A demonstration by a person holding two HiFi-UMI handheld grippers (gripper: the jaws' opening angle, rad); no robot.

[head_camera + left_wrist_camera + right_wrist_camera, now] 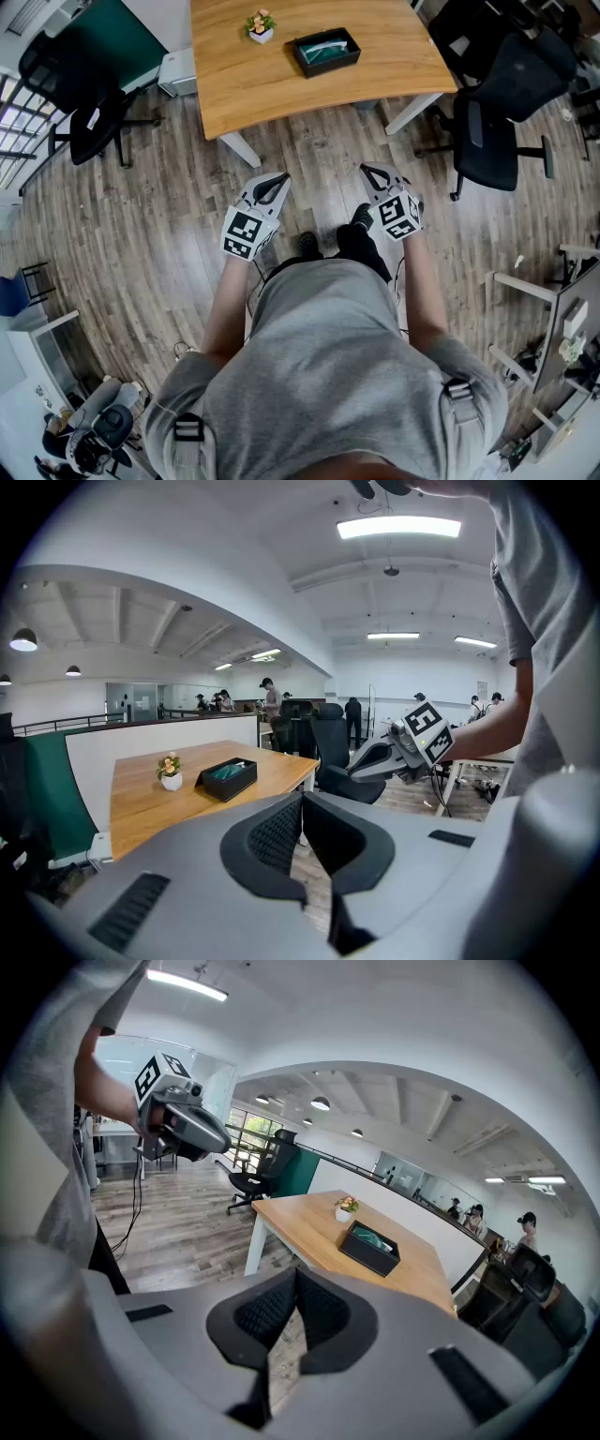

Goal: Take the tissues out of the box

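A black tissue box (325, 51) with teal tissues in it lies on the wooden table (375, 75), far ahead of me. The same box (226, 777) shows in the left gripper view, and the box (369, 1248) in the right gripper view. My left gripper (276, 184) and right gripper (373, 173) hang over the floor in front of my body, well short of the table. Both are shut with nothing between their jaws. The left gripper (302, 803) and the right gripper (296, 1277) point toward the table.
A small potted plant (261, 26) stands left of the box. Black office chairs sit at the right (497, 112) and left (89, 112) of the table. White table legs (239, 148) stand on the wood floor. Desks and people fill the background.
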